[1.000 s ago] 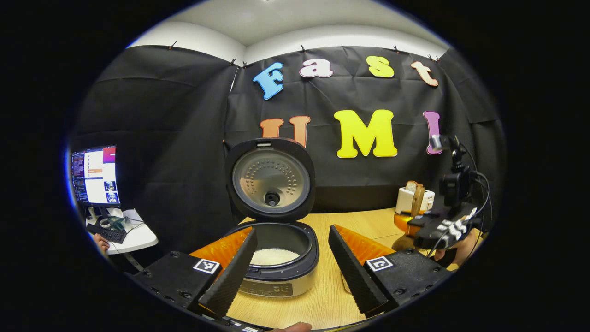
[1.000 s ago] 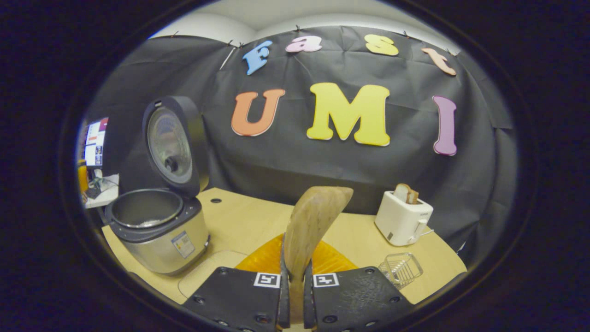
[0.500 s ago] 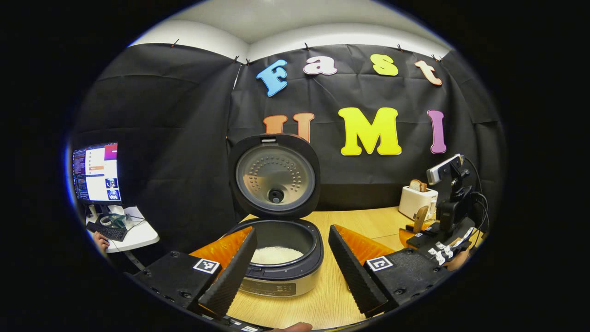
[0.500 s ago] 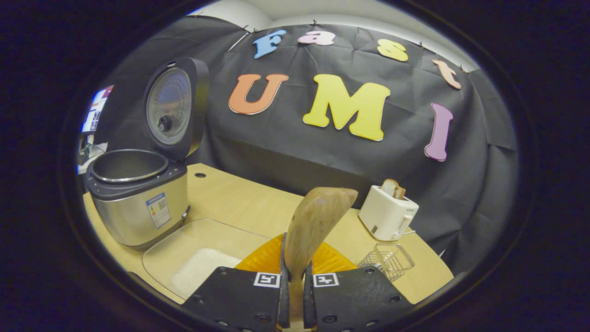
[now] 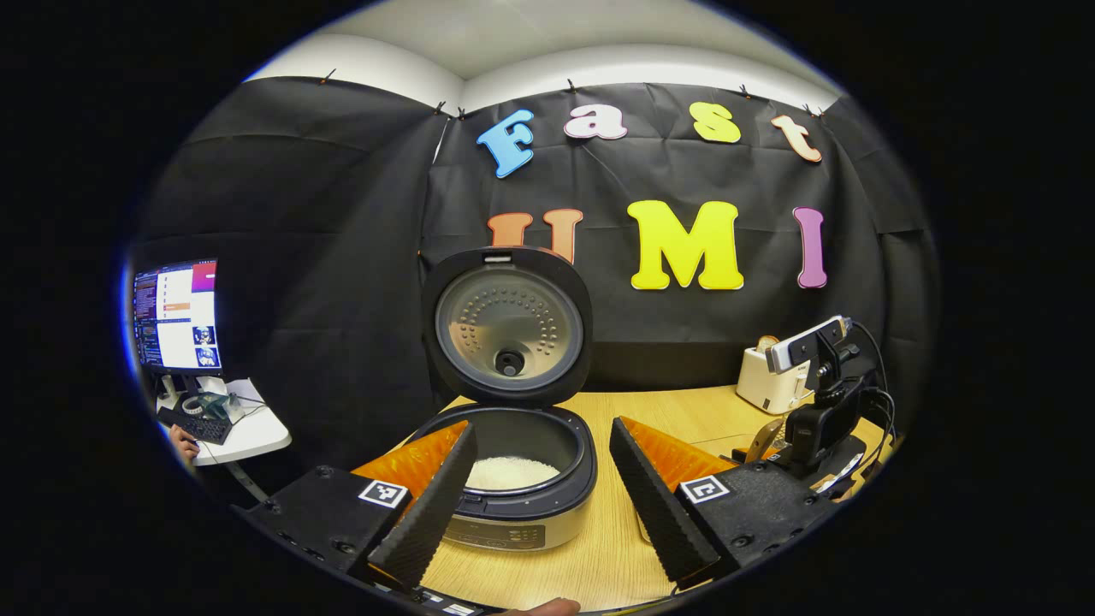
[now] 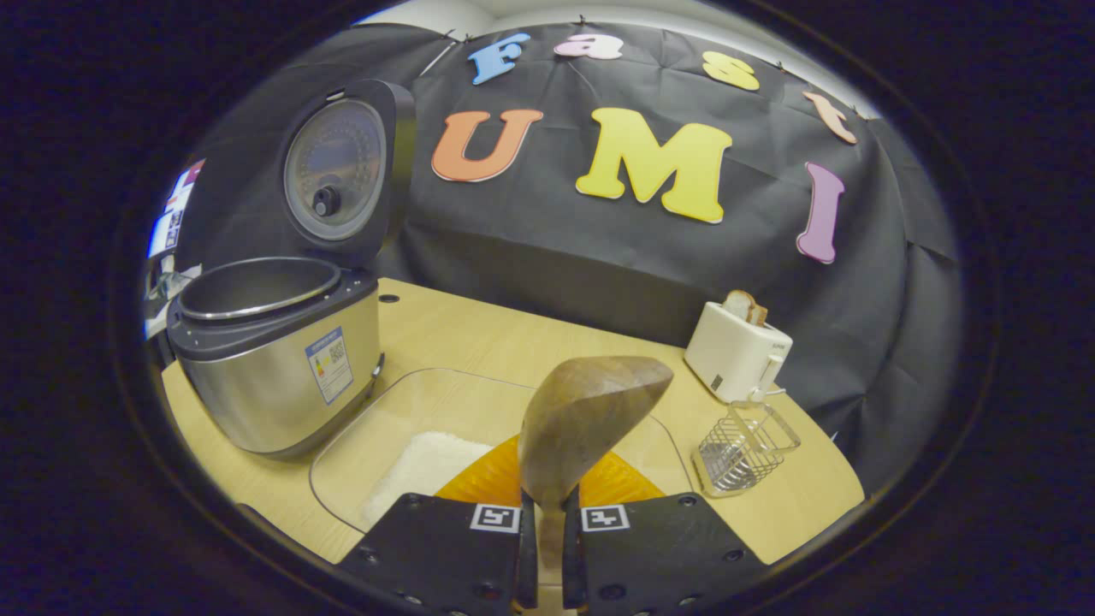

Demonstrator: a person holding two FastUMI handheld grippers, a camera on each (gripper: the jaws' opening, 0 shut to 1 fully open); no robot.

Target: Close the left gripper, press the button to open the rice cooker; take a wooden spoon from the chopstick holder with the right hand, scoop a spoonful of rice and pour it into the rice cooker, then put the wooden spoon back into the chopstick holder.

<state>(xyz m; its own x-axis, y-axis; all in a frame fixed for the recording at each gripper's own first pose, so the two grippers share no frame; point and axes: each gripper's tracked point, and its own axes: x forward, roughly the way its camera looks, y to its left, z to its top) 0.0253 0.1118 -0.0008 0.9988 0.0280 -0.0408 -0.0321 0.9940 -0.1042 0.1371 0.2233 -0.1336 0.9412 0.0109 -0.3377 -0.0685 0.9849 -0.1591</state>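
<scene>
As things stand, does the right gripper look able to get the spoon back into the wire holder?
Probably yes: the right gripper grips the spoon, and the holder stands open-topped to its right with nothing between.

Right gripper view: rice cooker [image 6: 274,368] at table's [image 6: 479,342] left end, lid [image 6: 346,167] upright behind pot; clear tray [image 6: 445,411] just right of cooker, rice heap [image 6: 423,462] in it; wire chopstick holder [image 6: 742,441] right of tray; toaster [image 6: 736,351] behind holder, bread in slot
</scene>
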